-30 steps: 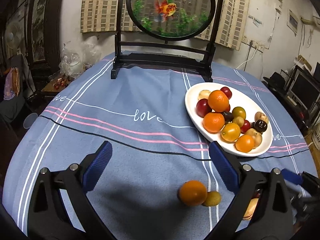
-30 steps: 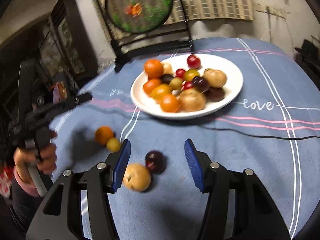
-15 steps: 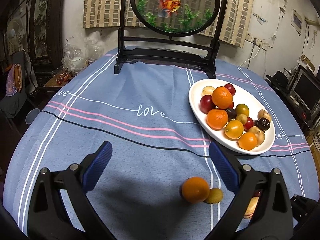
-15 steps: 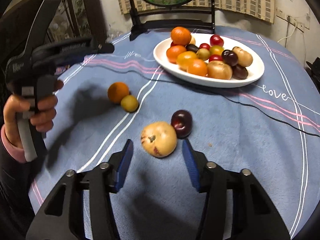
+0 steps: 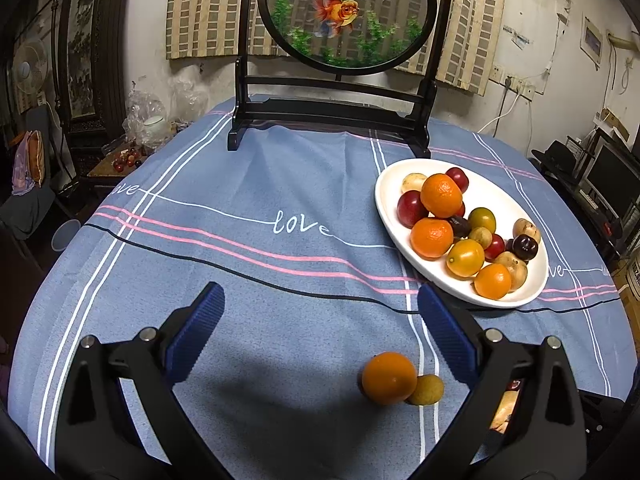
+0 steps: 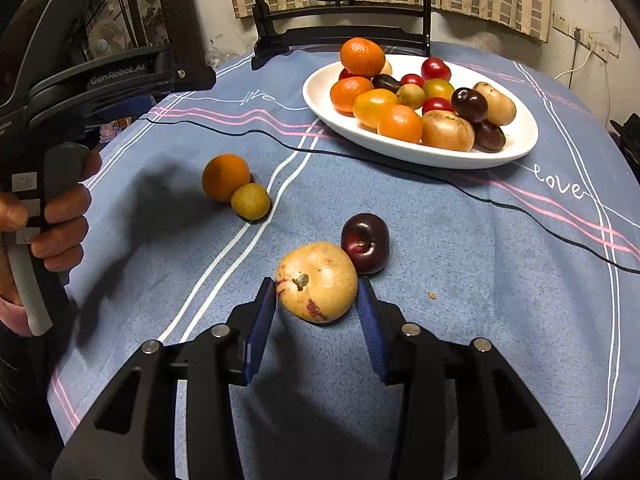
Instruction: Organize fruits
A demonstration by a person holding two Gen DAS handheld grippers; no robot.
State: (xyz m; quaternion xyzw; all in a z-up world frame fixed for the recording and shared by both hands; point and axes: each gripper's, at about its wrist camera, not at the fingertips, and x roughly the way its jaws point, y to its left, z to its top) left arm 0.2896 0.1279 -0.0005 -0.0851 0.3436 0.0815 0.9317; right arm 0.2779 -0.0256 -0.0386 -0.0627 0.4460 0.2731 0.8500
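A tan round fruit (image 6: 316,280) lies on the blue tablecloth between the jaws of my right gripper (image 6: 317,289). The jaws are closing, with a thin gap left at each pad. A dark plum (image 6: 365,242) touches the fruit's far right side. An orange (image 6: 225,177) and a small yellow-green fruit (image 6: 251,201) lie together to the left. My left gripper (image 5: 320,296) hovers open over bare cloth, the orange (image 5: 389,378) and small fruit (image 5: 427,390) just ahead of its right finger. A white oval plate (image 5: 384,208) holds several fruits.
A black-framed round goldfish screen (image 5: 340,112) stands at the table's far edge. The plate (image 6: 400,148) sits beyond the loose fruits on the right. A hand (image 6: 60,224) holds the left gripper's handle at the left. Chairs and clutter ring the table.
My right gripper has dropped toward the tan fruit and its jaws have narrowed around it. The left gripper has stayed in place, still open.
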